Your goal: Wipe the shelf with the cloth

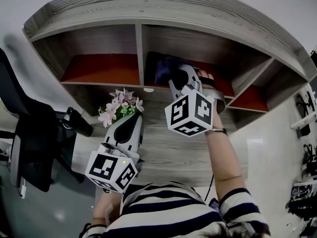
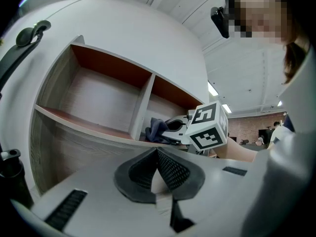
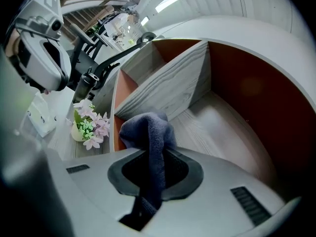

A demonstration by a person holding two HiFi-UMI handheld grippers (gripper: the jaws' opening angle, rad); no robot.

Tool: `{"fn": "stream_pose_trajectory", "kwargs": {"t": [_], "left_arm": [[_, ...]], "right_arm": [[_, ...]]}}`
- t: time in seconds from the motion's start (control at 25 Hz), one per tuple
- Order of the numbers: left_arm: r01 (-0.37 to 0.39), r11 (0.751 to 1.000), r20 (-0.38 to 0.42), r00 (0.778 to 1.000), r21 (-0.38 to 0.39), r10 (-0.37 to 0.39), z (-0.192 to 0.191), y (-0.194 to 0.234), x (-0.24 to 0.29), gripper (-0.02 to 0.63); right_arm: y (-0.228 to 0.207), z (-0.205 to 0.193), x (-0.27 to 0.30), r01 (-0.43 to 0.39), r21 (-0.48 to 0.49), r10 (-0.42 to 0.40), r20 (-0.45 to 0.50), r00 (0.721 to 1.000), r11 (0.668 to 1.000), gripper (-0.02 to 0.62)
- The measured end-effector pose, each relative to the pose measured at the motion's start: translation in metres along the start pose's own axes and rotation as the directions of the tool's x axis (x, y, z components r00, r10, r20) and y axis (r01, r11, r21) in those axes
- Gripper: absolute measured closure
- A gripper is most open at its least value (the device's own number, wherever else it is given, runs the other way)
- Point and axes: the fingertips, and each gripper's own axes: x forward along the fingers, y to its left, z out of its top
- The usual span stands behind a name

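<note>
Grey wood shelf [image 1: 139,48] rises behind the desk. Reaching into its middle compartment, the right gripper [image 3: 153,169] pinches the blue cloth [image 3: 148,127], seemingly to wipe. The left gripper [image 2: 157,168], jaws together and empty, hangs back near the flowers [image 1: 120,105].

Right hand-held gripper [image 1: 174,78] reaches forward, jaws clamped; left hand-held gripper [image 1: 131,123] closed.

Cloth [image 1: 166,68] in middle shelf [image 1: 139,53] compartment, between right gripper [image 1: 174,78] jaws; flowers [image 1: 121,105] on desk [image 1: 168,145] below-left, beside left gripper [image 1: 130,123].
</note>
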Motion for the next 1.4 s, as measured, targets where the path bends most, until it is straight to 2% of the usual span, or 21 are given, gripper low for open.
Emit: {"fn": "stream_pose_trajectory", "kwargs": {"t": [0.48,0.8,1.04,1.4], "left_arm": [[0.071,0.997,-0.016,0.997,0.000,-0.071,-0.005,-0.017,0.015,0.589],[0.111,0.994,-0.023,0.994,-0.008,-0.111,-0.008,-0.029,0.023,0.589],[0.134,0.991,-0.030,0.990,-0.007,-0.134,-0.011,-0.035,0.026,0.589],[0.149,0.989,-0.032,0.988,-0.009,-0.149,-0.012,-0.040,0.028,0.589]], "right_arm": [[-0.028,-0.052,-0.019,0.113,0.031,-0.108,-0.139,0.984,0.993,0.538],[-0.042,-0.082,-0.034,0.181,-0.002,-0.177,-0.236,0.956,0.983,0.538],[-0.051,-0.100,-0.043,0.237,-0.016,-0.231,-0.307,0.923,0.971,0.538],[-0.058,-0.116,-0.052,0.291,-0.021,-0.278,-0.371,0.886,0.956,0.538]]}}
